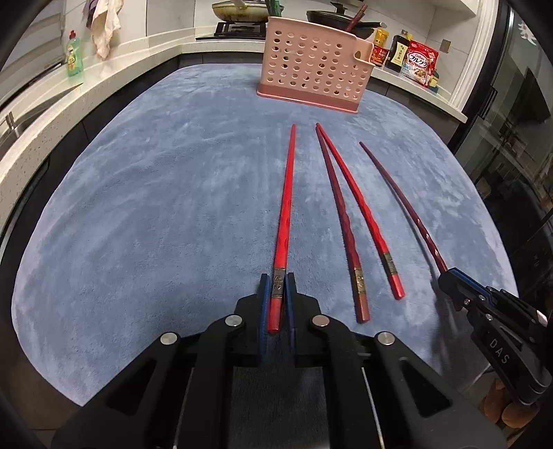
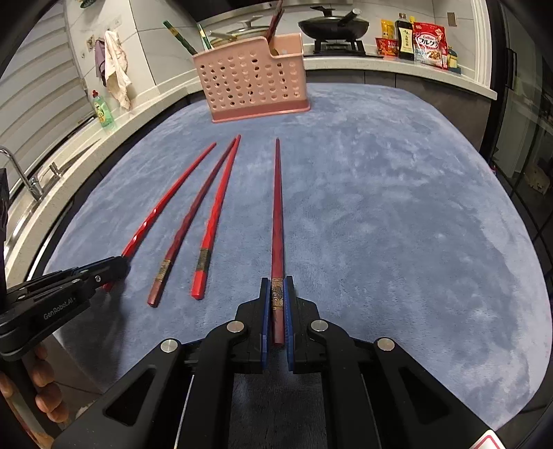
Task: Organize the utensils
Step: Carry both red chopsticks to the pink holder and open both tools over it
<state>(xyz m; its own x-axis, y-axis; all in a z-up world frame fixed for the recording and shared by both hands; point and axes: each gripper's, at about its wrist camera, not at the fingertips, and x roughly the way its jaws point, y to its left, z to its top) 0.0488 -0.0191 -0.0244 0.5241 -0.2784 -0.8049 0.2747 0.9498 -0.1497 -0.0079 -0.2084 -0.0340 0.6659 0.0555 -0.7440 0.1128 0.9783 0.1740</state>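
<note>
Several red chopsticks lie on a blue-grey cloth (image 1: 138, 207). My left gripper (image 1: 277, 286) is shut on the thick end of a bright red chopstick (image 1: 285, 193); it shows in the right wrist view (image 2: 172, 193). My right gripper (image 2: 277, 290) is shut on the thick end of a dark red chopstick (image 2: 277, 207), seen at the right in the left wrist view (image 1: 397, 186). Two more chopsticks, one dark red (image 1: 340, 214) and one bright red (image 1: 363, 207), lie loose between them. A pink perforated utensil holder (image 1: 311, 65) stands at the far end with chopsticks in it.
A white kitchen counter (image 1: 114, 69) runs around the cloth, with a green dish-soap bottle (image 1: 74, 55), a stove with pans (image 2: 331, 24), sauce bottles and a cereal bag (image 2: 428, 41). A sink tap (image 2: 20, 172) stands at the left.
</note>
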